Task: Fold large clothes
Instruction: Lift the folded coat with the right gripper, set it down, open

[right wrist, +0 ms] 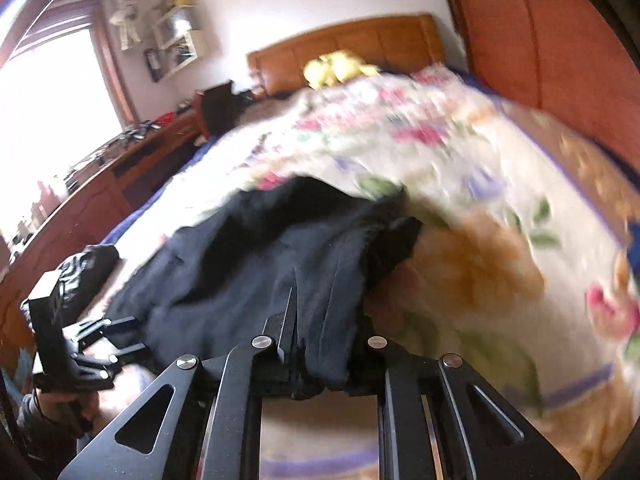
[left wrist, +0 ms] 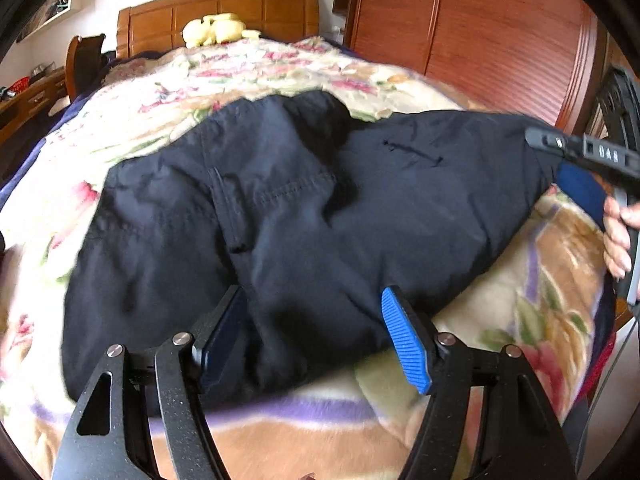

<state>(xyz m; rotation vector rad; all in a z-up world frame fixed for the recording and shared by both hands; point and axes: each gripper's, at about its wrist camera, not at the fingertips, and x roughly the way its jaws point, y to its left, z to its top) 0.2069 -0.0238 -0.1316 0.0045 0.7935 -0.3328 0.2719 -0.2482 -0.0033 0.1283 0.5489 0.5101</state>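
Dark trousers (left wrist: pixel 280 208) lie spread near the foot edge of the bed (left wrist: pixel 132 120), right tongs (right wrist: pixel 316 344) clamped on one raised end, left tongs (left wrist: pixel 316 340) wide apart, gripping nothing.

Floral blanket (left wrist: pixel 280 68), wooden headboard (left wrist: pixel 218 16), yellow plush toy (left wrist: pixel 214 30), wardrobe (left wrist: pixel 480 32)

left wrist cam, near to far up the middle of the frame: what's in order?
left gripper with its fingers spread apart → dark garment lying on the bed → floral blanket → yellow plush toy → wooden headboard.
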